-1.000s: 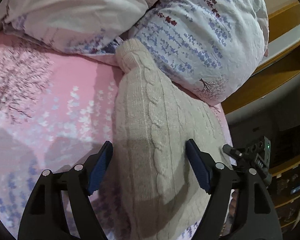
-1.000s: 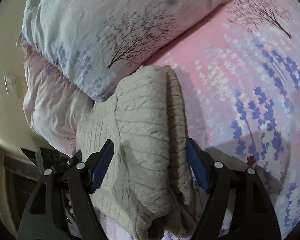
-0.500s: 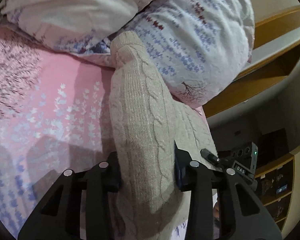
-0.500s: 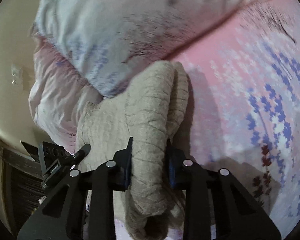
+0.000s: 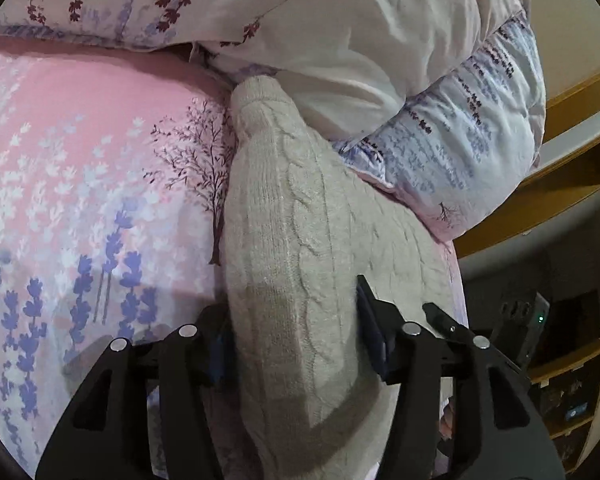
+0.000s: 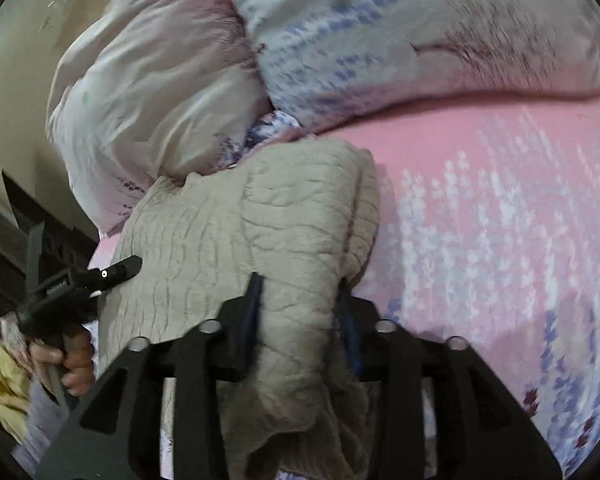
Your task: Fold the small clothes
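Note:
A beige cable-knit sweater [image 5: 296, 216] lies on the pink floral bed sheet [image 5: 80, 168], its far end against the pillows. My left gripper [image 5: 294, 332] is shut on a raised fold of the sweater. In the right wrist view the same sweater [image 6: 260, 216] is bunched, and my right gripper [image 6: 300, 312] is shut on another fold of it. The left gripper also shows in the right wrist view [image 6: 80, 284], held by a hand at the sweater's left edge. The right gripper's body shows in the left wrist view [image 5: 524, 320] at the right.
Floral pillows and a duvet [image 5: 380, 40] pile up behind the sweater, also in the right wrist view [image 6: 340, 32]. A wooden bed frame [image 5: 572, 120] and dark shelves [image 5: 568, 400] lie to the right, off the bed edge. The pink sheet [image 6: 500, 220] spreads beyond the sweater.
Both grippers went from open around the sweater to shut on folds of it. Both have since swung, so the pillows sit higher and the sweater is pulled up.

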`<state>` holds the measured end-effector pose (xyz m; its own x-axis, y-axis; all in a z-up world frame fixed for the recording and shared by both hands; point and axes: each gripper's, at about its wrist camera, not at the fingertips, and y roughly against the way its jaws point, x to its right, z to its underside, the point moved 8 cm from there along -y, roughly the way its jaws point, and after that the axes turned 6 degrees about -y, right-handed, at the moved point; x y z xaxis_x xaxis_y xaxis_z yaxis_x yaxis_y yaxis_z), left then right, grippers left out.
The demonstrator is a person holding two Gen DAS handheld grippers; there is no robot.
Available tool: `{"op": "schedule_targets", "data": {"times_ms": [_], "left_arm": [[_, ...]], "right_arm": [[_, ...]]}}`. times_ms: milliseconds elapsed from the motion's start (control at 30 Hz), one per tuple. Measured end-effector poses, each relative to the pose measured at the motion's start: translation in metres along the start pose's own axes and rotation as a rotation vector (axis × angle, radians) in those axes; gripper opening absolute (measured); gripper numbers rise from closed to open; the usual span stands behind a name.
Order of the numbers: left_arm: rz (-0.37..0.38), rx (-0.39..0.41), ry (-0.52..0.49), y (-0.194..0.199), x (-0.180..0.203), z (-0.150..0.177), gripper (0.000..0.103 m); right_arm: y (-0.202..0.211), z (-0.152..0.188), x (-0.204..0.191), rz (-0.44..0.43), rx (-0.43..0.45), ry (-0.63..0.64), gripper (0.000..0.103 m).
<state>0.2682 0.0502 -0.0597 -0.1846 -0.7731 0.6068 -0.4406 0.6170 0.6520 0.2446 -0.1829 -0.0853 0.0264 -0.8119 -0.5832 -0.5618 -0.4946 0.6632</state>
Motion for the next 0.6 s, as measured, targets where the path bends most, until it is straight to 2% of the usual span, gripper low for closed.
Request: {"op": "schedule_targets", "data": {"times_ms": [67, 100, 167, 267, 300, 333, 367, 433, 500, 600], "left_arm": [[-0.068, 0.028, -0.054, 0.008, 0.006, -0.003, 0.059], [-0.139, 0.082, -0.114, 0.02, 0.013, -0.007, 0.059], [-0.225, 0.186, -0.207, 0.041, 0.025, -0.012, 0.059], [-0.265, 0.264, -0.322, 0.053, 0.053, -0.013, 0.059], [-0.268, 0.263, -0.374, 0.05, 0.065, -0.012, 0.059], [-0.268, 0.246, -0.41, 0.043, 0.073, -0.009, 0.059], [-0.27, 0.228, -0.423, 0.035, 0.077, -0.008, 0.059], [-0.255, 0.161, -0.415, 0.015, 0.078, -0.005, 0.057], [-0.238, 0.103, -0.398, -0.003, 0.074, -0.003, 0.046], [-0.258, 0.088, -0.401, -0.018, 0.073, -0.004, 0.044]], "right_arm": [[0.01, -0.005, 0.003, -0.014, 0.019, -0.028, 0.041], [0.019, -0.01, 0.005, -0.007, 0.056, -0.036, 0.042], [0.035, -0.021, 0.007, 0.003, 0.121, -0.041, 0.043], [0.032, -0.033, 0.007, -0.003, 0.105, -0.054, 0.043], [0.028, -0.034, 0.005, -0.005, 0.095, -0.05, 0.041], [0.02, -0.031, 0.003, 0.0, 0.074, -0.038, 0.02], [0.013, -0.03, 0.002, 0.009, 0.06, -0.033, 0.012], [0.006, -0.03, 0.004, 0.043, 0.074, -0.03, 0.009], [0.004, -0.034, 0.01, 0.067, 0.087, -0.049, 0.008], [-0.003, -0.039, 0.024, 0.074, 0.069, -0.108, 0.008]]}}
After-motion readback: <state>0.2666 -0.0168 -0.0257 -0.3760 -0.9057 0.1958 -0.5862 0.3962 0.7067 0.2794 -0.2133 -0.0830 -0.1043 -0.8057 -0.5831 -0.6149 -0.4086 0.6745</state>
